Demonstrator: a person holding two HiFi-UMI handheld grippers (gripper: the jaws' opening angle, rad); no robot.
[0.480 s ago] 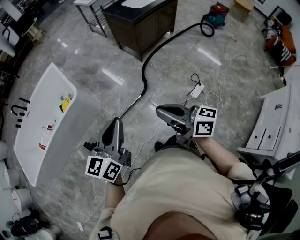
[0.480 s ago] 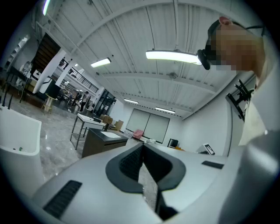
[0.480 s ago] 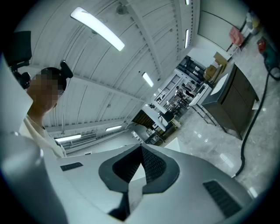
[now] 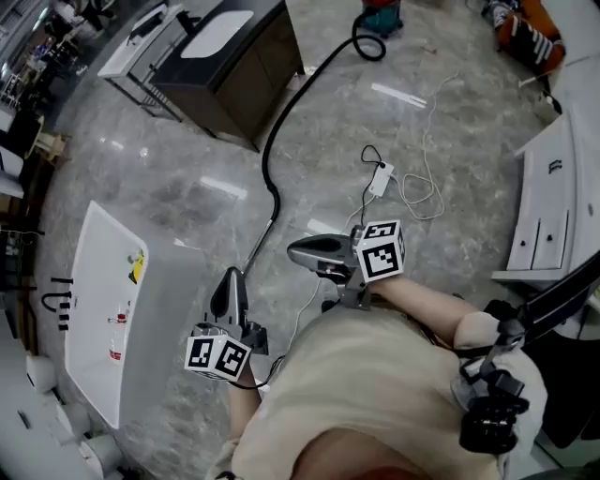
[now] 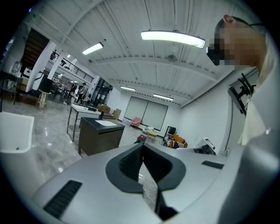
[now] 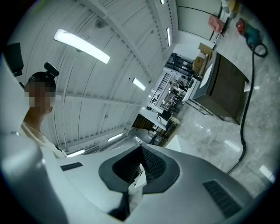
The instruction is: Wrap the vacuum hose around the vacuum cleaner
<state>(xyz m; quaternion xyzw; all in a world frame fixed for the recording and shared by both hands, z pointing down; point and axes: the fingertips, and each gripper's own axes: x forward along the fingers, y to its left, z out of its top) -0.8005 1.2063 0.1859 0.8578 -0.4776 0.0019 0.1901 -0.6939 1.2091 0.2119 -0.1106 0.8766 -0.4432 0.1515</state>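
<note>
**Both grippers shut and empty, vacuum hose stretched out across the floor**

In the head view the person stands on a grey marble floor (image 4: 169, 187) with a gripper in each hand. The left gripper (image 4: 230, 278) points away over the floor at the near left; in the left gripper view its jaws (image 5: 143, 147) are pressed together with nothing between them. The right gripper (image 4: 293, 250) is held just to the right of it and points left; in the right gripper view its jaws (image 6: 141, 149) are likewise closed on nothing.

The vacuum cleaner (image 4: 380, 11), teal with a red top, sits far away at the top edge, partly cut off. The black vacuum hose (image 4: 281, 103) loops beside the cleaner, then runs near and left past the dark cabinet (image 4: 234, 80) with a white top and bends by the middle of the floor. There it meets a silver wand (image 4: 260, 241) that slants down toward the left gripper. The wand's near end lies just beside that gripper's tip; whether they touch cannot be told.

The hose is laid out on the floor, not around the cleaner; the right gripper view shows the same long curve of hose (image 6: 247, 100) leading to the cleaner (image 6: 250, 31).

A white tub (image 4: 94, 347) stands at the left. A white cable (image 4: 427, 159) with a small adapter lies right of the hose, and a white cabinet (image 4: 548, 206) is at the far right.
</note>
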